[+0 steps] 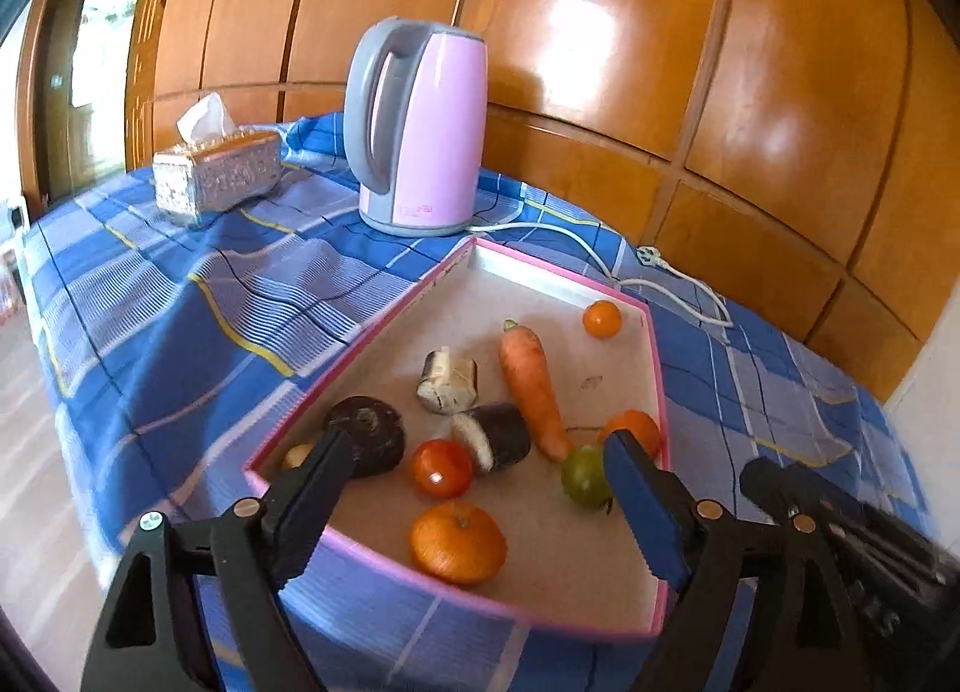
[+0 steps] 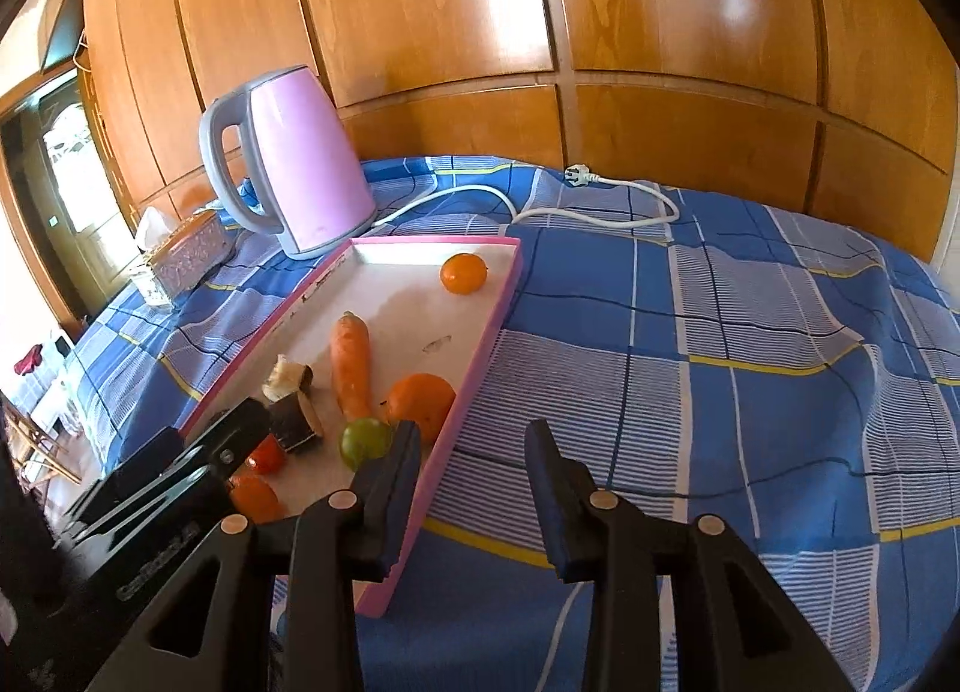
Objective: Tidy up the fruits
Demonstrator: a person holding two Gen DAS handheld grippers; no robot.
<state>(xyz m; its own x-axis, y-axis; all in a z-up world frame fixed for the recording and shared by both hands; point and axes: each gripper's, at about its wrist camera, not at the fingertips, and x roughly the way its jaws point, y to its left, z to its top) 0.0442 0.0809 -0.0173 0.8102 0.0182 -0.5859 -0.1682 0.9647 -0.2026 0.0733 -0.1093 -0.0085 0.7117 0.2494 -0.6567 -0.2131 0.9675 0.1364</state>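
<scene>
A pink-rimmed tray (image 1: 385, 329) on the blue checked cloth holds a carrot (image 1: 531, 386), a big orange (image 1: 459, 542), a red tomato (image 1: 441, 468), a green tomato (image 1: 585, 476), another orange (image 1: 636, 428), a small orange (image 1: 602, 318) in the far corner and cut eggplant pieces (image 1: 492, 434). My left gripper (image 1: 477, 446) hangs wide open over the tray's near end, touching nothing. My right gripper (image 2: 474, 434) sits just off the tray's right wall (image 2: 480, 356), open by a narrow gap with only cloth showing between its fingers. The carrot (image 2: 351, 368) and green tomato (image 2: 365, 440) lie to its left.
A pink electric kettle (image 1: 420, 128) stands behind the tray, its white cord (image 2: 600, 212) and plug trailing over the cloth to the right. A silver tissue box (image 1: 216, 176) sits at the far left. Wooden panelling closes the back. The cloth drops off at the left.
</scene>
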